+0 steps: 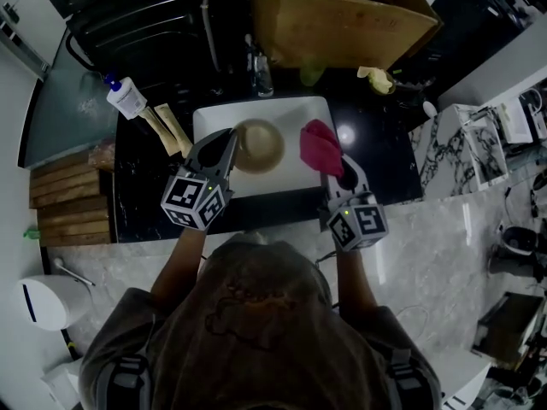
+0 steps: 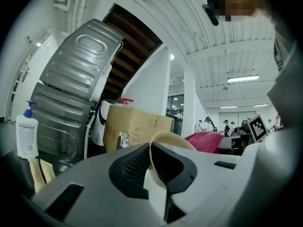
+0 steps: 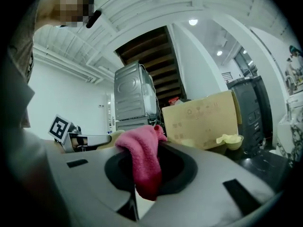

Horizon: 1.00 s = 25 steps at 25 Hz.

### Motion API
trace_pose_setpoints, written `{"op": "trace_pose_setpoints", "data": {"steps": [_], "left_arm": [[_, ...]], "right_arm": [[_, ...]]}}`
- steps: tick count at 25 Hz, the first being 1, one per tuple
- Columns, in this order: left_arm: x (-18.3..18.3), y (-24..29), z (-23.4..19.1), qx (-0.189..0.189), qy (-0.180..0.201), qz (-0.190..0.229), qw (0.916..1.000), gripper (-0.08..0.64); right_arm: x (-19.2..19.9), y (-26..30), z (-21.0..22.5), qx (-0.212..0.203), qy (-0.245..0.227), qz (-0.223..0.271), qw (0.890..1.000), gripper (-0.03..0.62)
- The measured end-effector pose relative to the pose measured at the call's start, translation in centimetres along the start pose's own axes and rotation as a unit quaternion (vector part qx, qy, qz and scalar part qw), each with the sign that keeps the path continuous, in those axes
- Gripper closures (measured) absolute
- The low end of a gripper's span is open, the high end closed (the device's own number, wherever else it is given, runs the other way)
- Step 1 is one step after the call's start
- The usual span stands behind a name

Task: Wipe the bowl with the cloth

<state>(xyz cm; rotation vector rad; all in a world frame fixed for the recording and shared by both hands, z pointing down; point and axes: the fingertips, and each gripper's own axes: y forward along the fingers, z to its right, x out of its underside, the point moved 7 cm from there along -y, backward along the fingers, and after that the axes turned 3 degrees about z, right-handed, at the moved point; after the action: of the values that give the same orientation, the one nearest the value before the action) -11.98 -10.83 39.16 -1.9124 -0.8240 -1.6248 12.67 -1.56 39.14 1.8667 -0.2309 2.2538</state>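
Observation:
A cream bowl (image 1: 257,144) is held up over the white sink (image 1: 295,109), its rim clamped between the jaws of my left gripper (image 1: 229,148). In the left gripper view the bowl's rim (image 2: 161,141) stands on edge between the dark pads. A pink cloth (image 1: 320,147) hangs from my right gripper (image 1: 340,169), just right of the bowl and apart from it. In the right gripper view the cloth (image 3: 144,164) drapes down between the jaws, which are shut on it.
A cardboard box (image 1: 342,15) stands behind the sink. A white pump bottle (image 1: 126,97) and wooden sticks (image 1: 167,129) lie at the left on the black counter. A yellow cup (image 1: 379,79) sits at the back right. Wooden boards (image 1: 70,195) lie far left.

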Motion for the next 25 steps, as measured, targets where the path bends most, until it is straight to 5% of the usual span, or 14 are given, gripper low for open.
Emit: {"op": "trace_pose_setpoints", "data": {"steps": [13, 25], "left_arm": [[-0.3, 5.1, -0.3, 0.047, -0.036, -0.044, 0.9973, 0.535], [1.2, 7.9, 0.5, 0.114, -0.069, -0.114, 0.9845, 0.535]], "right_arm": [[-1.3, 7.2, 5.9, -0.079, -0.043, -0.027, 0.996, 0.549], [0.0, 13.0, 5.8, -0.215, -0.106, -0.051, 0.969, 0.549]]}}
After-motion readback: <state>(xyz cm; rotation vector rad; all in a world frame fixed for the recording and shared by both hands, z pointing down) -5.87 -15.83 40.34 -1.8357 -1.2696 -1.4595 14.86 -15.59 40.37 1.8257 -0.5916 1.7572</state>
